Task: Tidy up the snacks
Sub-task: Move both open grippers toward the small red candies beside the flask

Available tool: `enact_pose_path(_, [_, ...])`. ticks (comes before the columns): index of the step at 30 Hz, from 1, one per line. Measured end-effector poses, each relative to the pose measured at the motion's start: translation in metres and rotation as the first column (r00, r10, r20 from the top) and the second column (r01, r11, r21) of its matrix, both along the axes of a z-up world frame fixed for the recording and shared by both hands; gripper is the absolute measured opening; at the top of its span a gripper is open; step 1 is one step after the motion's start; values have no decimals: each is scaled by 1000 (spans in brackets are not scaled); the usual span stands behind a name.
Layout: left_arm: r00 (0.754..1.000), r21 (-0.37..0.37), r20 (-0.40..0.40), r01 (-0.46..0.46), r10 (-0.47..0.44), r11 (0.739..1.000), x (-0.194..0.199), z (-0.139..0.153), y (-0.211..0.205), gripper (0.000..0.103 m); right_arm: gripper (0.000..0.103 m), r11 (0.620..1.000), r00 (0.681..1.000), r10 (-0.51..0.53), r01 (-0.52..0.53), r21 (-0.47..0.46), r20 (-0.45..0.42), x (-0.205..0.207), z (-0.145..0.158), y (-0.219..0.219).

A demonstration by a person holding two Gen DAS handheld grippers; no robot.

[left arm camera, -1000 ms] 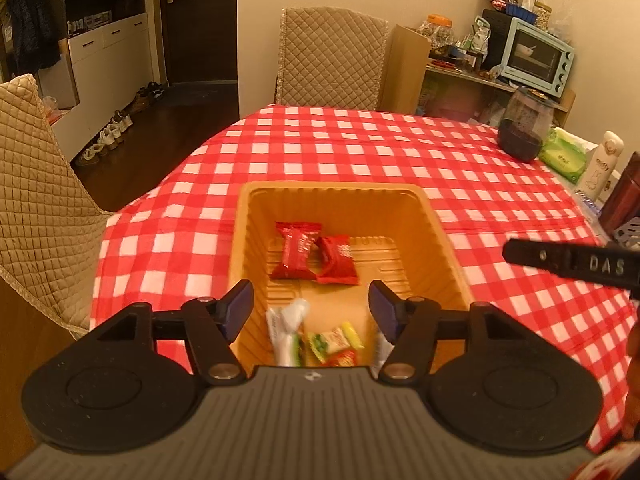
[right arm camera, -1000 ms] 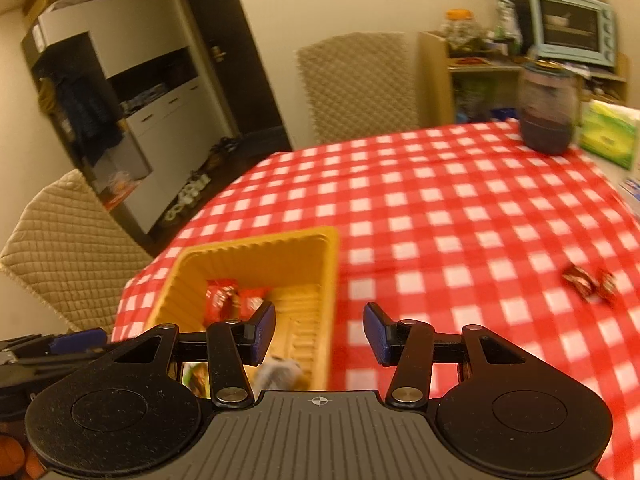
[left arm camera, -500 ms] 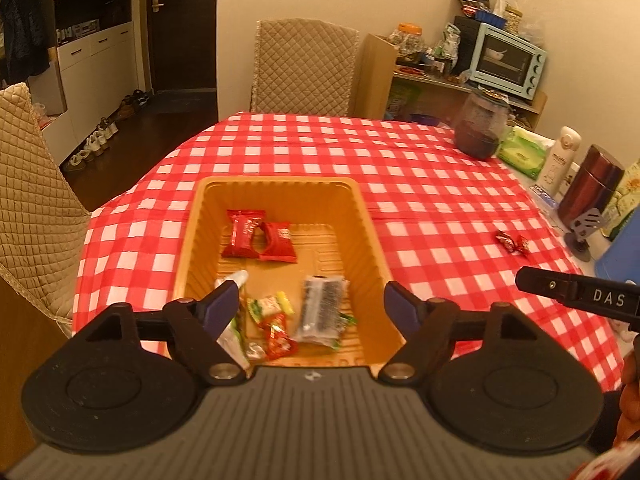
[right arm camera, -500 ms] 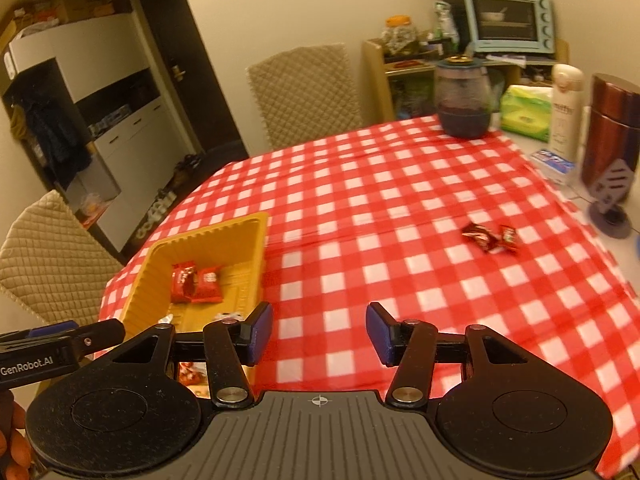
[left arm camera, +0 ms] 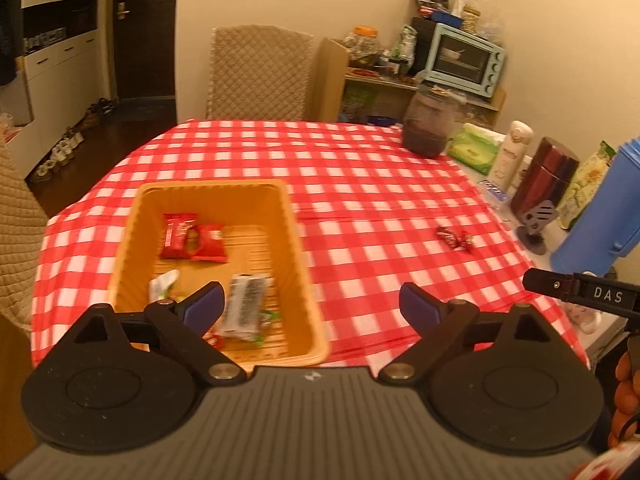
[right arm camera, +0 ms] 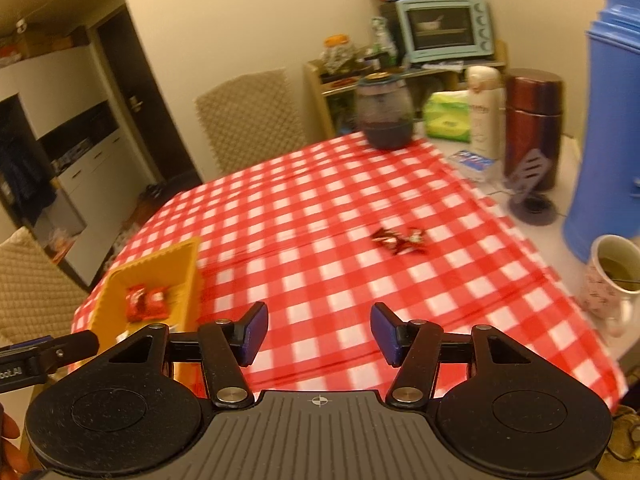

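Note:
A yellow basket (left arm camera: 298, 240) stands on the red checked tablecloth (left arm camera: 360, 184) and holds two red packets (left arm camera: 192, 236), a grey striped packet (left arm camera: 246, 300) and small candies. It also shows in the right wrist view (right arm camera: 184, 268). A pair of dark red wrapped candies (left arm camera: 456, 238) lies loose on the cloth to the right, also seen in the right wrist view (right arm camera: 400, 238). My left gripper (left arm camera: 310, 306) is open and empty above the basket's near right corner. My right gripper (right arm camera: 318, 334) is open and empty above the cloth, well short of the loose candies.
A dark jar (left arm camera: 428, 128), green wipes pack (left arm camera: 474, 148), white bottle (left arm camera: 512, 156), maroon flask (left arm camera: 542, 180) and blue jug (left arm camera: 604, 208) stand along the right edge. A mug (right arm camera: 610, 280) sits near the right corner. Quilted chairs stand at the far side (left arm camera: 256, 76) and the left.
Both grippers have pulled back and swung right. The left jaws have opened wider. The basket now sits left in both views and the loose candies are nearer the right gripper.

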State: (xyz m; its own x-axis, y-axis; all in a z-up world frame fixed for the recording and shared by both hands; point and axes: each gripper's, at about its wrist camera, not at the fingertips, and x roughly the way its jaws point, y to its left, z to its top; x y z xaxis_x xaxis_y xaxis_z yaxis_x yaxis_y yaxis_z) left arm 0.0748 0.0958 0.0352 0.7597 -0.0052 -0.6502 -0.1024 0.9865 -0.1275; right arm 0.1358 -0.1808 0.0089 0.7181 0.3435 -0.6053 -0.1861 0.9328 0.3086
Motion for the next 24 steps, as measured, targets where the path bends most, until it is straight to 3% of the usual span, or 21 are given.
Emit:
enact_pose_path(11, [996, 7, 40, 81, -81, 997, 32, -4, -51, 100, 59, 994, 993, -112, 112, -6, -34, 14, -8, -61])
enact_pose_path(24, [990, 5, 26, 137, -137, 991, 86, -18, -94, 101, 59, 989, 986, -149, 148, -25, -75, 46, -32, -91])
